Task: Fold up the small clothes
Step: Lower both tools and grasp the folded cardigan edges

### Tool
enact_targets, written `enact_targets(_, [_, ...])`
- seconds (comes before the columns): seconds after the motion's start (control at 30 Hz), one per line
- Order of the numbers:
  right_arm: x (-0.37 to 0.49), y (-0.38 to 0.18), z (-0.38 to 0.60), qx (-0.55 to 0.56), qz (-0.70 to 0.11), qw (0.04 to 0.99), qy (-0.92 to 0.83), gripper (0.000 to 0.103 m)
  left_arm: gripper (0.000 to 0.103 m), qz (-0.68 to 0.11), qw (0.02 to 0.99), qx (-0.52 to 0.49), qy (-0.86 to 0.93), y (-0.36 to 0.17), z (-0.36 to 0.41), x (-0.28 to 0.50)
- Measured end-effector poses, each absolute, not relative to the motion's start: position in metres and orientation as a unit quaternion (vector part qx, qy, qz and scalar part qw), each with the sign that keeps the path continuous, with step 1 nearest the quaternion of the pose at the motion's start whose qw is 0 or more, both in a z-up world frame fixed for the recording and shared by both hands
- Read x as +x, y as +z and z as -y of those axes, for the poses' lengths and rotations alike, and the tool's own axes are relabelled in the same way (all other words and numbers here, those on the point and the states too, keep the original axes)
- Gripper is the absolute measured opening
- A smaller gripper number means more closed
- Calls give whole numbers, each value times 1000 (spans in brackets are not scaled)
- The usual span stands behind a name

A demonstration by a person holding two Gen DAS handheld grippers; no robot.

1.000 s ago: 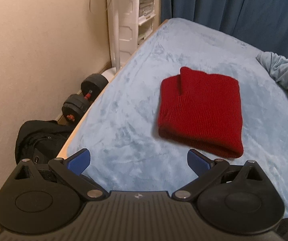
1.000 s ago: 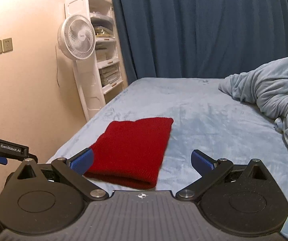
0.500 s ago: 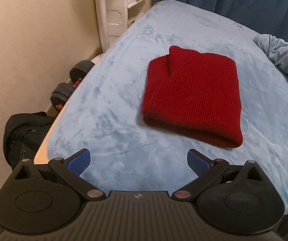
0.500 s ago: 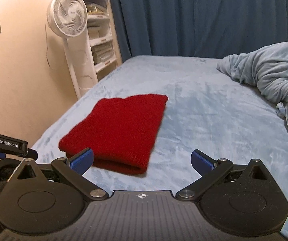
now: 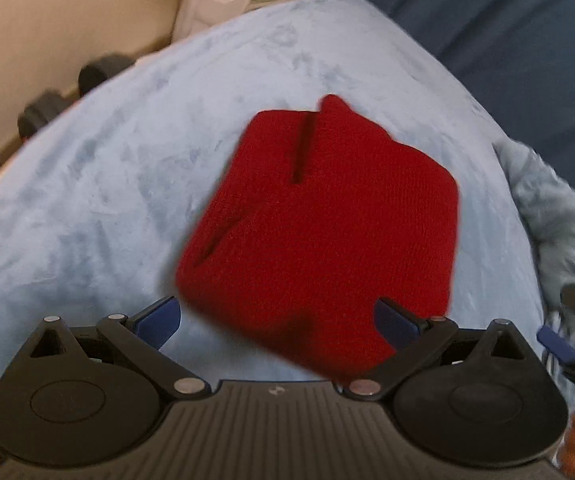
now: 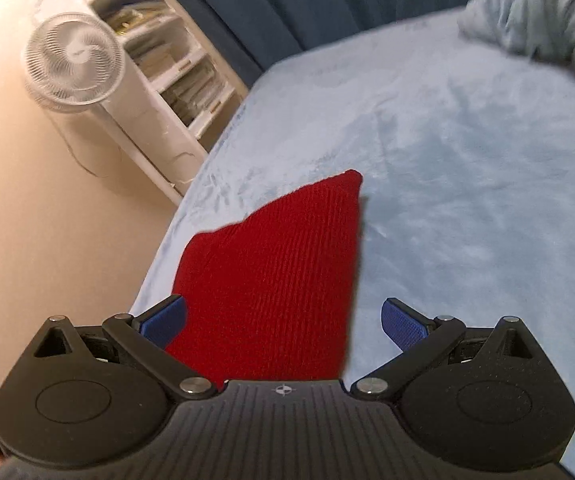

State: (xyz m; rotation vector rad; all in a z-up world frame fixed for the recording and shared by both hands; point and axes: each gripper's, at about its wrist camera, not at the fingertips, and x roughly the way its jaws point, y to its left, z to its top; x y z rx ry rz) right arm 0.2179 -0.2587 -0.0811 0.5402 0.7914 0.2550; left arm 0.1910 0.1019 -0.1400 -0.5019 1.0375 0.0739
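Both tongs closer to red knit garment than half second ago, views tilted.

Left wrist: left tongs (image 5: pixel 275 320) spread wide, empty; garment (image 5: pixel 327 220) flat on bed (image 5: pixel 107 168), near edge between blue pads.

Right wrist: right tongs (image 6: pixel 285 322) spread wide, empty; garment (image 6: pixel 275 280) fills gap toward left pad, near bed's (image 6: pixel 467 180) left edge; fan (image 6: pixel 73 64) beyond.

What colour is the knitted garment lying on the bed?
Solid dark red, rib-knit; the right wrist view shows the knitted garment sharpest.
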Motion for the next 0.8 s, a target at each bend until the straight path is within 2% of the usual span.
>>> enact_targets(0.13, [315, -114, 264, 257, -416, 869, 77, 102, 103, -497, 816, -291, 44, -173, -118, 209])
enact_targets(0.3, [403, -175, 270, 359, -480, 793, 108, 102, 103, -499, 796, -339, 45, -207, -140, 215])
enact_targets(0.4, [436, -200, 257, 373, -503, 770, 121, 102, 103, -487, 793, -364, 39, -217, -151, 216])
enact_targets(0.43, [444, -206, 250, 371, -509, 767, 125, 102, 102, -483, 797, -361, 39, -216, -152, 216])
enact_targets(0.47, [452, -211, 244, 369, -524, 758, 120, 102, 96, -475, 806, -349, 45, -213, -152, 215])
enact_targets(0.5, [458, -217, 236, 370, -532, 748, 141, 85, 66, -462, 820, -335, 47, -206, -150, 215])
enact_targets(0.53, [460, -214, 230, 360, -531, 750, 159, 71, 52, -457, 826, -329, 38, -202, -148, 217])
enact_targets(0.57, [459, -209, 223, 331, -525, 765, 172, 44, 48, -455, 830, -319, 47, -196, -147, 219])
enact_targets(0.6, [453, -201, 218, 293, -512, 787, 179, 36, 39, -452, 837, -306, 43, -190, -146, 225])
enact_targets(0.63, [445, -195, 220, 287, -499, 798, 180, 34, 33, -452, 846, -280, 33, -183, -145, 234])
enact_targets(0.7, [421, -184, 239, 313, -471, 809, 163, 29, 29, -452, 859, -240, 6, -171, -145, 263])
enact_targets(0.8, [363, -177, 281, 379, -413, 820, 120, 26, 27, -446, 878, -161, -64, -147, -132, 335])
